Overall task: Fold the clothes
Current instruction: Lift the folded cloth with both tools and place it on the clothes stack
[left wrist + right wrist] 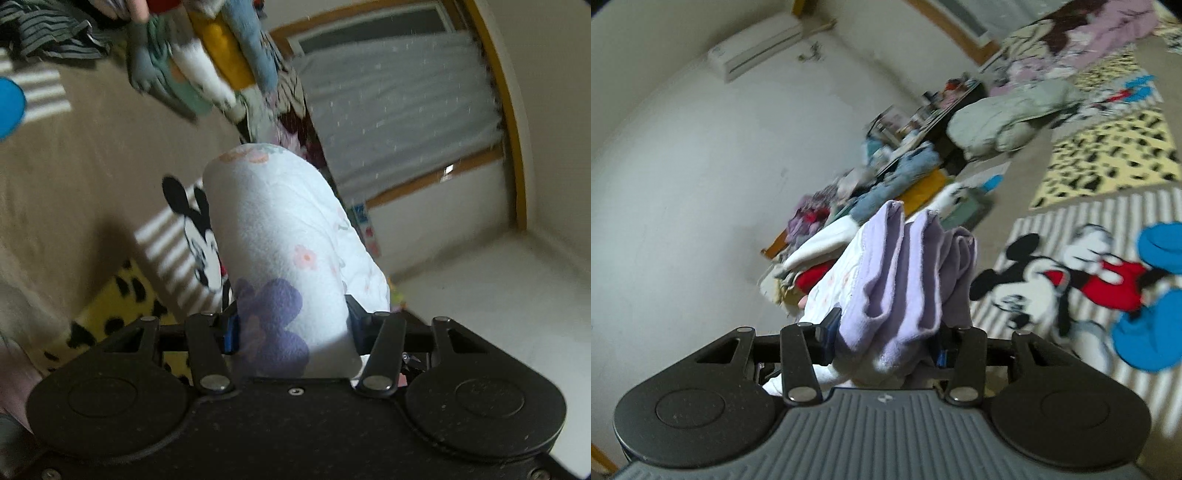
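Garment (pixel 288 236) clamped by both — left gripper (pixel 291 325) on floral body, right gripper (pixel 886 332) on bunched lilac edge; pull taut and level before lowering onto blanket (pixel 1108 162).

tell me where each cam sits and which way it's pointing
Left wrist: sits on the left gripper, looking along its fingers past a clamped white floral garment to the curtained window; fingertips show at the top edge.
Right wrist: sits on the right gripper, facing the wall, air conditioner and clothes pile, with lilac and white fabric pinched in front.
Shared: the cartoon-mouse blanket and the stacked clothes.
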### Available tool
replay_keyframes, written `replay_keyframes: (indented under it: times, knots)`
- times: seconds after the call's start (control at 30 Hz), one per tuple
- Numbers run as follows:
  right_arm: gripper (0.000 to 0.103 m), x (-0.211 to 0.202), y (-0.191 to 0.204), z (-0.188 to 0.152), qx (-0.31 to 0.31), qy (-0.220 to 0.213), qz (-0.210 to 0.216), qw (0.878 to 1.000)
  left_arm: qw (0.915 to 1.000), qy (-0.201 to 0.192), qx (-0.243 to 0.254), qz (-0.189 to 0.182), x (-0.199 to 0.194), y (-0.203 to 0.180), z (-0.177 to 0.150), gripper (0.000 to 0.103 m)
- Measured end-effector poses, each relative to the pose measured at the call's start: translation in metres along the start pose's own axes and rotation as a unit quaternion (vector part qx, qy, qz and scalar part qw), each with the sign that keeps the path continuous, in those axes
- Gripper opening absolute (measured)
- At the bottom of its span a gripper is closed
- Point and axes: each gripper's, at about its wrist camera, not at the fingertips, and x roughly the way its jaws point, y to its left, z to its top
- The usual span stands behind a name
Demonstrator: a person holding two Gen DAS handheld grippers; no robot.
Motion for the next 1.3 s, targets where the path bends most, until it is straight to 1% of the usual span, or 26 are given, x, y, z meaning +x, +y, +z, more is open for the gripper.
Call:
replay_keyframes:
  times: [0.17,0.33,0.47,0.6,0.77,0.9,1.0,1.13,1.23,1.3]
  knots:
    - [0.048,0.046,0.006,0.02,-0.011,0.028,0.001,1.0,0.9994,-0.026,-0.021,0.007,-0.006,0.016,0.033,0.051]
    - [0.048,0.093,-0.004,0.044,0.003,0.046,0.003,0.999,0.9976,-0.048,-0.049,0.014,0.001,0.028,0.059,0.051]
    - [0.048,0.129,-0.007,0.067,0.006,0.053,0.02,0.998,0.9957,-0.074,-0.054,0.006,0.003,0.025,0.083,0.051]
    - [0.048,0.162,-0.002,0.093,0.013,0.047,0.051,0.998,0.9931,-0.109,-0.044,-0.005,0.003,0.012,0.11,0.051]
    - [0.048,0.196,0.011,0.126,0.027,0.02,0.083,0.996,0.9875,-0.153,-0.021,-0.029,0.007,-0.014,0.156,0.051]
    - [0.048,0.223,0.023,0.156,0.038,-0.013,0.104,0.994,0.9813,-0.186,-0.004,-0.05,0.016,-0.031,0.194,0.051]
    - [0.048,0.242,0.033,0.18,0.029,-0.045,0.111,0.992,0.9752,-0.21,0.006,-0.068,0.029,-0.038,0.222,0.051]
    - [0.048,0.271,0.042,0.213,0.01,-0.091,0.108,0.99,0.9679,-0.234,0.001,-0.09,0.057,-0.034,0.258,0.051]
    - [0.048,0.298,0.04,0.237,-0.003,-0.11,0.105,0.988,0.9612,-0.253,-0.012,-0.11,0.079,-0.023,0.279,0.051]
    - [0.048,0.313,0.037,0.248,-0.016,-0.122,0.09,0.988,0.9575,-0.265,-0.02,-0.112,0.094,-0.014,0.29,0.052]
